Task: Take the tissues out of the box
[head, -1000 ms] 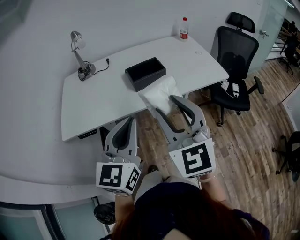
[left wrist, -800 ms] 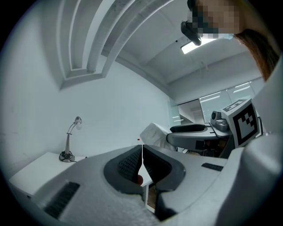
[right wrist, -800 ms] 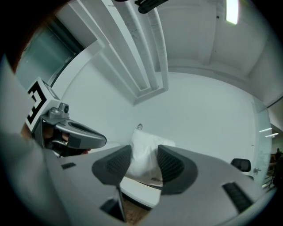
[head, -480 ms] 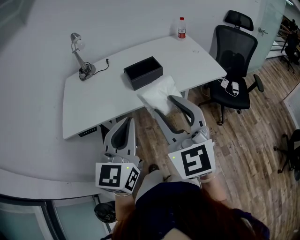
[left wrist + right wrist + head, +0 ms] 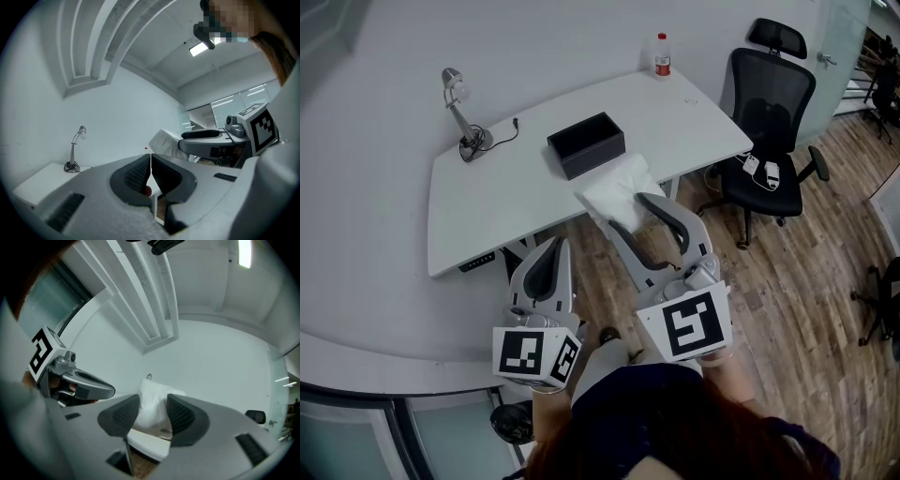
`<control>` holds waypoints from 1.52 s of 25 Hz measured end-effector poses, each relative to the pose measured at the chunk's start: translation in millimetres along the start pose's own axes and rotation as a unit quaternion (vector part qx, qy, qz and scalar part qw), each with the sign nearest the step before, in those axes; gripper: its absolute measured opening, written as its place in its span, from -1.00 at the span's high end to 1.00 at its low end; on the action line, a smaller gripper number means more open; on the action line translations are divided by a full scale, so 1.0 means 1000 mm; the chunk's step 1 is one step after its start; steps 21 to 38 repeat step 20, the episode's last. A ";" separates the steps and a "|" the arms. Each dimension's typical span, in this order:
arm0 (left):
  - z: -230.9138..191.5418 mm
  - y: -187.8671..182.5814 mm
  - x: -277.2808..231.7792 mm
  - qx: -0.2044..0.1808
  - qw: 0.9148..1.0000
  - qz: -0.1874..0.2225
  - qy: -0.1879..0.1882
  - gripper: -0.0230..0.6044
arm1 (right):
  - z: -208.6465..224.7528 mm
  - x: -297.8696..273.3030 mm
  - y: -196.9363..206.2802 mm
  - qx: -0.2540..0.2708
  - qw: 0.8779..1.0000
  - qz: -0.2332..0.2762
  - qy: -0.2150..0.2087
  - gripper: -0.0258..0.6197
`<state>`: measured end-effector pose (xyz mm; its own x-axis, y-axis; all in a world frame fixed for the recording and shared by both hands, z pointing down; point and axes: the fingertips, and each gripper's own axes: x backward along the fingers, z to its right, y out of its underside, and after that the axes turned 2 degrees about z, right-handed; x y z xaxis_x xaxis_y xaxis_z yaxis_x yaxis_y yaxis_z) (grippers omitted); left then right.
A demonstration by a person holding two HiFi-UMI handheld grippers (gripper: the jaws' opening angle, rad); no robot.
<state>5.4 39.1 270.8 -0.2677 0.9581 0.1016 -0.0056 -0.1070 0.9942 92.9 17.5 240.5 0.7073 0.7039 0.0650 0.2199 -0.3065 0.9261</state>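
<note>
One white pack of tissues sits clamped between the two jaws of the right gripper, outside the single black box and just beside it, at the front edge of the white bench. The right gripper view shows both ribbed pads pressed against the sides of the pack, which rises above them. Whether the pack's underside touches the bench cannot be told.

The left gripper is clenched with nothing in it. In its own view the two jaws meet along a thin seam. It hangs level over the wooden floor, in front of the bench and to the left of the right gripper.

The open-topped box stands near the middle of the bench. One desk lamp with a trailing cord stands towards the bench's left rear, and one bottle with a red label stands at the far right corner. One black office chair is drawn up at the bench's right end.
</note>
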 end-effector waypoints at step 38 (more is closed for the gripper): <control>-0.006 0.007 -0.004 0.000 1.000 -0.011 -0.003 0.84 | 0.001 -0.008 0.004 -0.008 1.000 0.002 0.000 0.31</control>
